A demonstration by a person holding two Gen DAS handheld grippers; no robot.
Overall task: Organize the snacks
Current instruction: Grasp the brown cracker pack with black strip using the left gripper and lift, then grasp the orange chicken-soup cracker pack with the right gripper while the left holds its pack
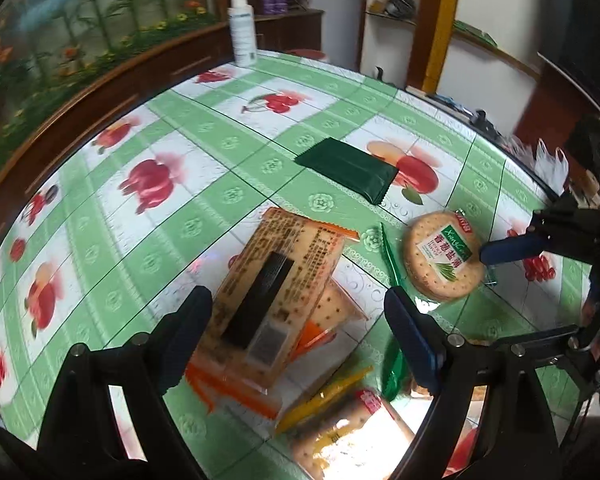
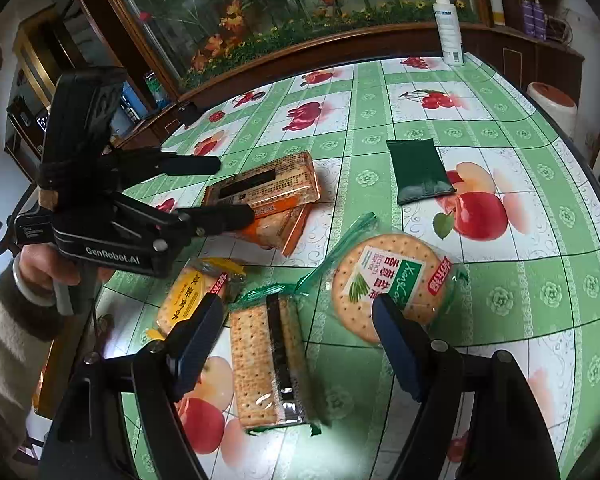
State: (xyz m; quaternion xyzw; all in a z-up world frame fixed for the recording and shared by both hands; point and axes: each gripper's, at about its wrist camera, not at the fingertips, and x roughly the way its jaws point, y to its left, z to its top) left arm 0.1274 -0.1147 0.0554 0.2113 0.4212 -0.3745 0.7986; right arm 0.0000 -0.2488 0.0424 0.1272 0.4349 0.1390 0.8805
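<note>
We're mid-approach: left tongs gaping over the orange-wrapped rectangular cracker pack on the green fruit-print surface, gripping nothing. Right tongs also open and empty above the green-trimmed square cracker pack. Next: lower, close. Only the right view shows the yellow round cracker pack whole.

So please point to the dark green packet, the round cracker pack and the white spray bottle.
dark green packet (image 2: 419, 172), right wrist view, middle.
round cracker pack (image 2: 392, 282), right wrist view, label.
white spray bottle (image 1: 242, 36), left wrist view, body.
</note>
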